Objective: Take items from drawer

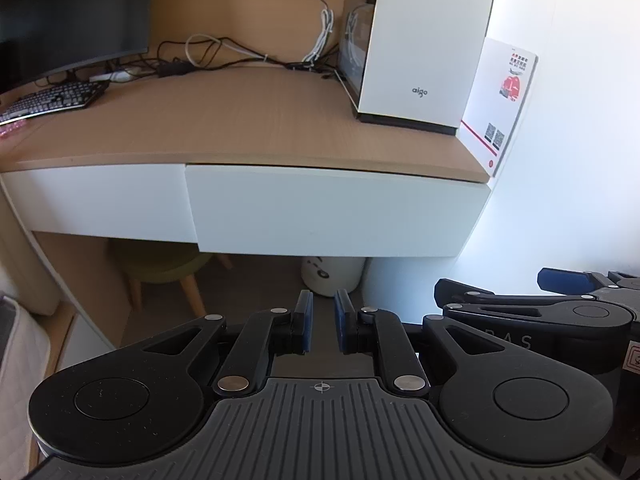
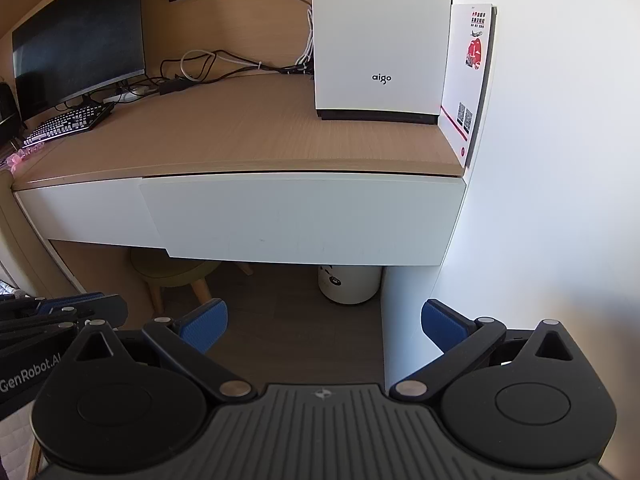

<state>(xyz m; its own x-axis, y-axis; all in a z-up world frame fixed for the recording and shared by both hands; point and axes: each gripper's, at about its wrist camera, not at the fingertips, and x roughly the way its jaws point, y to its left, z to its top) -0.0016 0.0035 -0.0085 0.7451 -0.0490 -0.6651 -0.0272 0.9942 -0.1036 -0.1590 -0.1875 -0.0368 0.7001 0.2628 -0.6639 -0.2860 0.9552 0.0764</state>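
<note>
On the wooden desk (image 2: 240, 136): white aigo computer case (image 2: 380, 36) at the right end, white card with red print and QR codes (image 2: 468, 80) propped just beside it against the wall. Dark monitor (image 2: 80, 32) at the left, black keyboard (image 2: 68, 120) in front of it. Tangle of black and white cables (image 2: 208, 68) along the back edge. Underneath: green stool with wooden legs (image 2: 176, 276), white bin (image 2: 350, 282) near the right side.
</note>
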